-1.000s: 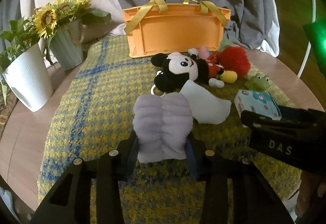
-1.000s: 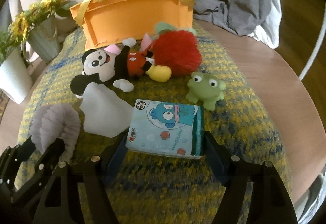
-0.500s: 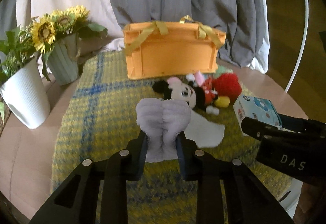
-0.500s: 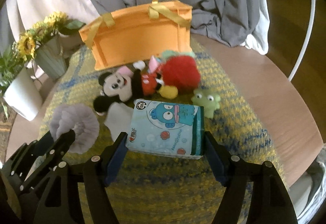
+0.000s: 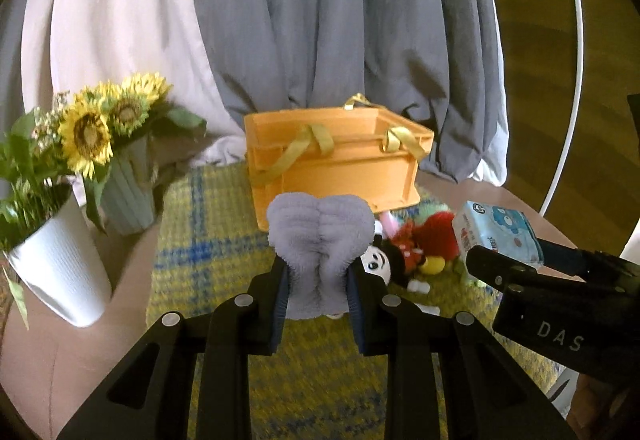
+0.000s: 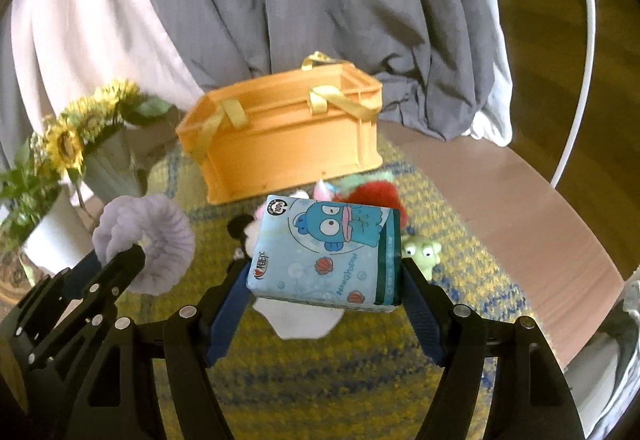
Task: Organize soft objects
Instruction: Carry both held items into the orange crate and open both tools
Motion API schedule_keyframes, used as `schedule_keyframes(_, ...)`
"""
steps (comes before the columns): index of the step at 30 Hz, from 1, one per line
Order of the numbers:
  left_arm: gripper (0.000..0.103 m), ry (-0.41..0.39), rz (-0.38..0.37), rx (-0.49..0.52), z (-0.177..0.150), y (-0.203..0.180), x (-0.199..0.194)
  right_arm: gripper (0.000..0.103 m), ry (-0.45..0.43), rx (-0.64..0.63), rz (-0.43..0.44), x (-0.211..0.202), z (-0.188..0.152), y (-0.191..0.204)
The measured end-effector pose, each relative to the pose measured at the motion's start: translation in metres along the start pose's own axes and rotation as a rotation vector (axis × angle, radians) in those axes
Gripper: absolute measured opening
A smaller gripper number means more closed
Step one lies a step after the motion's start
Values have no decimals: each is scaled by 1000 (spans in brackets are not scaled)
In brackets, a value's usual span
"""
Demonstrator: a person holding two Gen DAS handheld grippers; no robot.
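My left gripper (image 5: 319, 282) is shut on a fluffy lavender scrunchie (image 5: 319, 236), squeezed between the pads and held above the mat. My right gripper (image 6: 326, 280) is shut on a light blue tissue pack (image 6: 328, 252) with a cartoon fish on it, also lifted. In the right wrist view the left gripper (image 6: 120, 260) shows at the left with the scrunchie (image 6: 148, 236). An orange crate (image 5: 336, 160) with yellow ribbon handles stands at the back of the mat. A mouse plush (image 5: 384, 260), a red pom-pom (image 5: 438, 230), a green frog (image 6: 424, 252) and a white cloth (image 6: 304, 316) lie on the mat.
A yellow and blue woven mat (image 5: 208, 252) covers the round wooden table (image 6: 520, 200). A white pot (image 5: 60, 272) and a green vase with sunflowers (image 5: 128, 184) stand at the left. Grey and white fabric (image 5: 340, 20) hangs behind the crate. A white curved tube (image 5: 576, 40) rises at the right.
The left jaws closed on the scrunchie, which bunched up. Both grippers rose from the mat with their loads and tilted up, so the toys now lie farther below.
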State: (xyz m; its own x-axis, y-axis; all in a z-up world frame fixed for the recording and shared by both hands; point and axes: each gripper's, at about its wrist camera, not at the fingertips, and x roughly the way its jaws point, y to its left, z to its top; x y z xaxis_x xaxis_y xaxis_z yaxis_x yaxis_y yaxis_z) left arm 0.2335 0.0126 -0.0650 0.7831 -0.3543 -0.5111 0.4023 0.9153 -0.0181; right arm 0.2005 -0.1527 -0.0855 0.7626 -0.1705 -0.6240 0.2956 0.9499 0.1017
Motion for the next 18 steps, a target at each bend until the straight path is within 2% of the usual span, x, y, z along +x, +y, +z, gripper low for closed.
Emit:
schedule_keyframes(10,26,-73,21,-12,28,-6,-5,74,-82,-4,41,-8,26,2)
schedule_keyframes(18,26,-126,85,-58,57,-27,5,74,-136,-43,117,-1,61,-15)
